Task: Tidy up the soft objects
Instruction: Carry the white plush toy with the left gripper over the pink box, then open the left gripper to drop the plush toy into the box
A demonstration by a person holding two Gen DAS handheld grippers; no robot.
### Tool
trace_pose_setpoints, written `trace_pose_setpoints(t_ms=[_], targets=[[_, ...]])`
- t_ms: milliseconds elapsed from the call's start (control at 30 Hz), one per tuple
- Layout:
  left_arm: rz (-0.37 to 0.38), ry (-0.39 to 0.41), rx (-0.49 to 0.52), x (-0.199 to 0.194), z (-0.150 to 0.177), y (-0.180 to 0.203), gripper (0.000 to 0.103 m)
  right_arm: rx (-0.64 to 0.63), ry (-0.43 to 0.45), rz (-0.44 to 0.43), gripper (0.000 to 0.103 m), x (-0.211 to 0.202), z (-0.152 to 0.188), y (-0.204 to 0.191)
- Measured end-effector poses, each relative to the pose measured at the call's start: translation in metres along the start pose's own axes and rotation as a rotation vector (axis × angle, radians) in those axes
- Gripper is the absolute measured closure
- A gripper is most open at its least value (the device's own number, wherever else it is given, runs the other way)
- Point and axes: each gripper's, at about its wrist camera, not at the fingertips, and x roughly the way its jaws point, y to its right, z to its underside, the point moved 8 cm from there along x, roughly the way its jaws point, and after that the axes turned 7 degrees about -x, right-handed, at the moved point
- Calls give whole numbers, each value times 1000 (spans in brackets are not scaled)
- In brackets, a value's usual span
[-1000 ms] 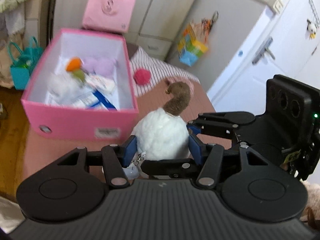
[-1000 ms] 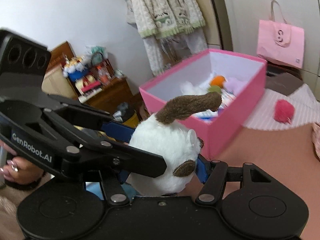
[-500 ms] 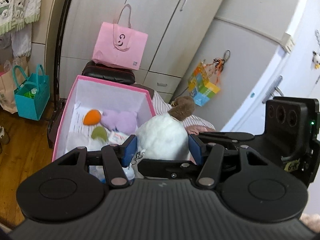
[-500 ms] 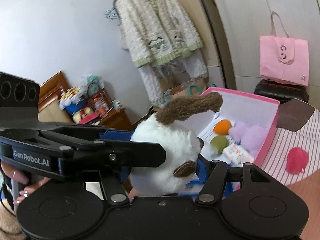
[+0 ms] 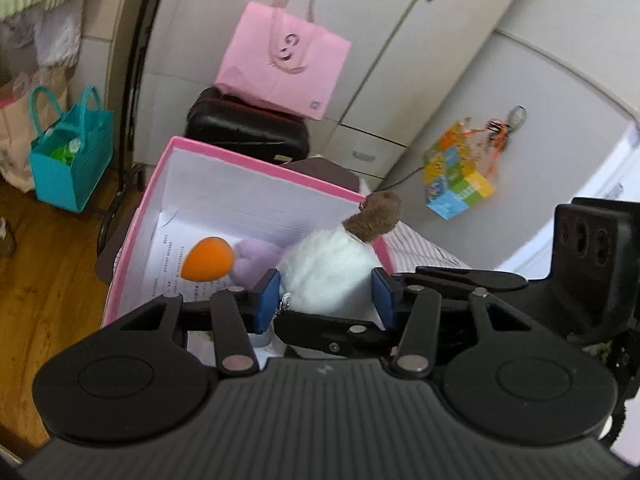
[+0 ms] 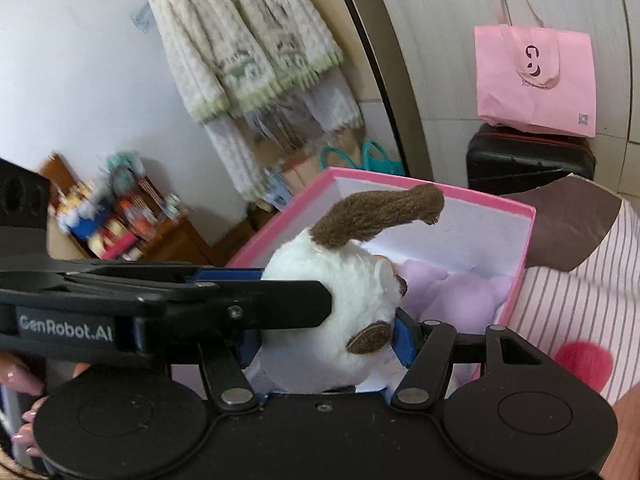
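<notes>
White fluffy plush toy with a brown ear (image 5: pixel 326 270) is gripped from both sides at once, and it hangs over the open pink cardboard box (image 5: pixel 256 162). The left gripper (image 5: pixel 325 294) has its blue pads against the two flanks of the toy; its jaws have just been closing and now they squeeze the white fur. The right gripper (image 6: pixel 328 334) also clamps the same toy (image 6: pixel 340 320) between its blue pads, and the long black finger of the left gripper crosses in front of it in the right wrist view. A hand with pink nails (image 6: pixel 24 392) shows at the lower left edge there.

Inside the box, under the toy, lie an orange egg-shaped soft piece (image 5: pixel 208 259), a pale lilac plush (image 6: pixel 452 292) and printed paper sheets (image 5: pixel 170 258). Just beside the box, a pink pompom (image 6: pixel 584 364) rests on a pink striped cloth (image 6: pixel 580 292). Behind the box a black case (image 5: pixel 248 130) carries a pink paper bag (image 5: pixel 282 62), and a teal bag (image 5: pixel 70 160) stands on the wooden floor.
</notes>
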Motion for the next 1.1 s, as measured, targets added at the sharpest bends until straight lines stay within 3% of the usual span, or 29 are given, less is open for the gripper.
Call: trace_pose_setpoints(t_ms=[133,233,300,467,733,1100], targets=[[-28,-32,-12,17,-4,-14,55,-73,-57,41,35,23,-6,9],[-86,-14,12,22,-3,-20,56,-204,-67,188,32,32,-5,15],[-114,13,23,20,-5,-24,56,-253,-64,229,31,31,-5,19],[-145,67,70,4,-5,-25,53,-211,-5,190,28,13,-9,26],[-239,204,190,-55,-7,-12,51,-203,175,168,29,-50,2,13],[-193,242,403,-120,33,49,50,-228,227,193,29,-142,46,-4]])
